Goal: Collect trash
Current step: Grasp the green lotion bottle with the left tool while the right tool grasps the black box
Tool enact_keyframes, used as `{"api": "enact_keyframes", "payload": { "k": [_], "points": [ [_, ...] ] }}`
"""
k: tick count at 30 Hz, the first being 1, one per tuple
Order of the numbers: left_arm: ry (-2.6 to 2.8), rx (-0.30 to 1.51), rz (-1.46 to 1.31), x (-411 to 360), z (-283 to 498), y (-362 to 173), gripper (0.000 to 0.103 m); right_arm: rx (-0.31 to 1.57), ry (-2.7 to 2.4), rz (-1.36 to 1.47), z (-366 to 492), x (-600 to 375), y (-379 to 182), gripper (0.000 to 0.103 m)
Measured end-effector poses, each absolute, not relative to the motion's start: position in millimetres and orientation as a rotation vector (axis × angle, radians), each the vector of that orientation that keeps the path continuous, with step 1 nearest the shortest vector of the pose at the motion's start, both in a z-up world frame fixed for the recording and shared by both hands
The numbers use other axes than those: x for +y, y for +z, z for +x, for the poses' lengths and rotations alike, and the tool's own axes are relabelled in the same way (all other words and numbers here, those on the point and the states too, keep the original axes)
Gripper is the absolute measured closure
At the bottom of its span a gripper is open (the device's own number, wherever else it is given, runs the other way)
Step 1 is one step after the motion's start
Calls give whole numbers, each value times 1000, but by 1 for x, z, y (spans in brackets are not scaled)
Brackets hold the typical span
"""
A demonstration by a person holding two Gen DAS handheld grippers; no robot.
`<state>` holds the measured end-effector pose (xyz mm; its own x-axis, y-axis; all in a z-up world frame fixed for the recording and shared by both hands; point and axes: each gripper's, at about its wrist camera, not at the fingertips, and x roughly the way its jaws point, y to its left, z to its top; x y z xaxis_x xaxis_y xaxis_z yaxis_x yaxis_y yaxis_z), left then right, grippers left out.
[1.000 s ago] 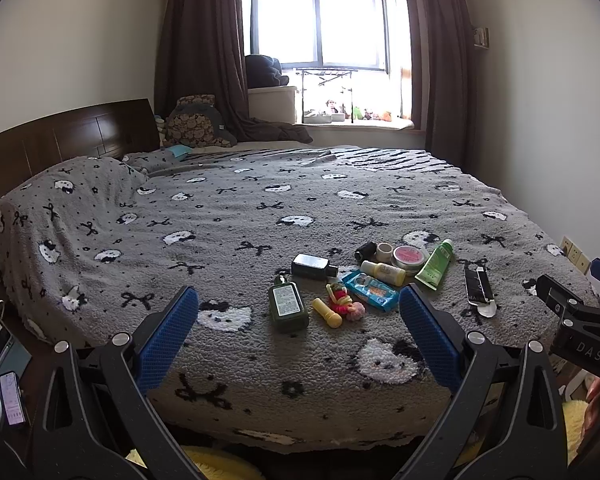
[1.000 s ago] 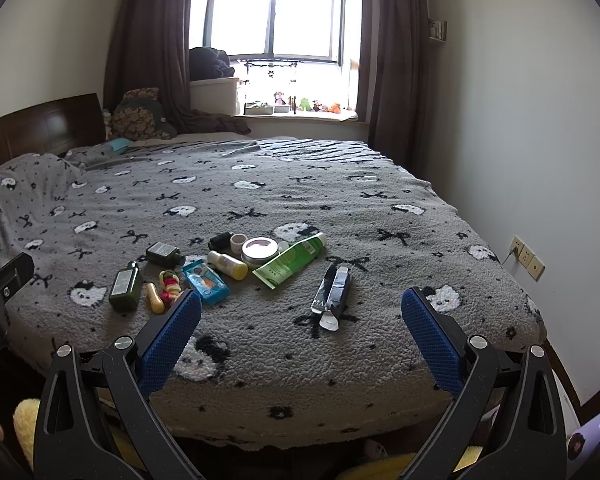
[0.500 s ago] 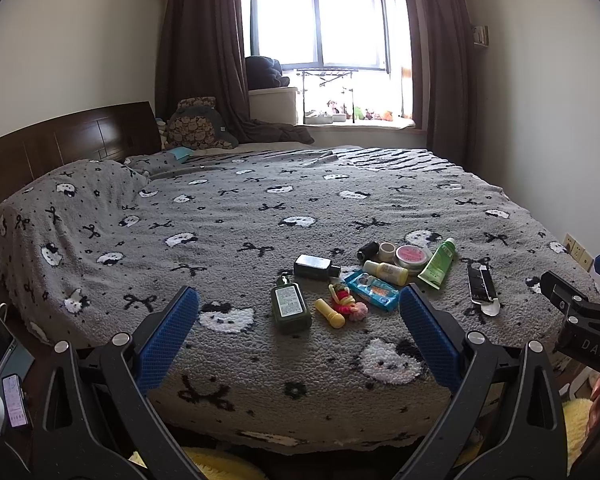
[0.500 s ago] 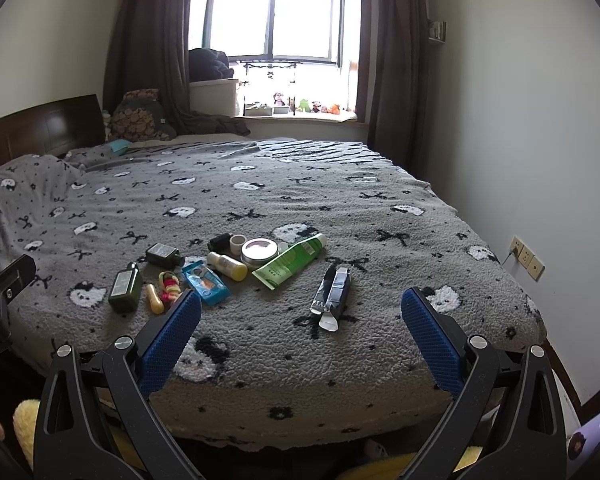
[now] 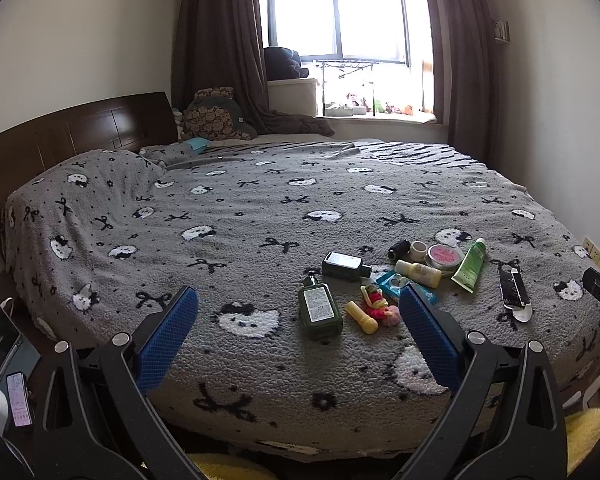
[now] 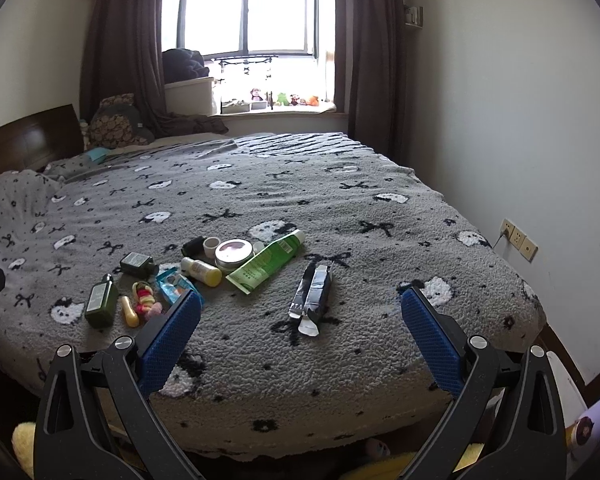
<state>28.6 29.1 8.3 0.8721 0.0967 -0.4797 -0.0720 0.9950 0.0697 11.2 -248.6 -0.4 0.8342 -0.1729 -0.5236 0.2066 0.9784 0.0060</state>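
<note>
Both grippers hang at the foot edge of a bed (image 5: 228, 216) covered in a grey cat-and-bow blanket, and both are empty with their blue pads spread wide. Compared with a second ago, the left wrist view has slid slightly, so the clutter now sits a little farther toward 3 o'clock in that view, while the right wrist view is almost unchanged. The left gripper (image 5: 298, 338) frames, from left to right, a dark green bottle (image 5: 319, 313) lying flat near centre, a small yellow tube (image 5: 362, 317) just beside it at its 3 o'clock, and a red-and-pink toy (image 5: 380, 305) touching that tube. A second dark bottle (image 5: 345, 266) lies at 12 o'clock from the green one. Farther toward 3 o'clock are a blue packet (image 5: 396, 283), a cream bottle (image 5: 418, 273), a pink-lidded tin (image 5: 444, 256) and a green tube (image 5: 470, 266). A torn black-and-silver wrapper (image 6: 312, 294) lies apart from the cluster, near the centre of the right gripper (image 6: 302, 330) and at its 12 o'clock.
</note>
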Motion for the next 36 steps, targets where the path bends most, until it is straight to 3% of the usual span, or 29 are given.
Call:
{"api": "enact_keyframes", "payload": {
  "k": [15,22,29,34,36],
  "points": [
    [38,711,106,34,99,-92,8,681,-219,28,68,-277,-84,3],
    [42,781,80,36,145,-109,12,719,-179,82,109,-279,-98,3],
    [75,836,93,33,193,-125,17,776,-181,93,158,-279,-116,22],
    [63,886,84,38,211,-146,25,837,-216,96,178,-290,-134,25],
    [47,901,67,40,215,-152,28,867,-221,106,187,-294,-142,36]
  ]
}}
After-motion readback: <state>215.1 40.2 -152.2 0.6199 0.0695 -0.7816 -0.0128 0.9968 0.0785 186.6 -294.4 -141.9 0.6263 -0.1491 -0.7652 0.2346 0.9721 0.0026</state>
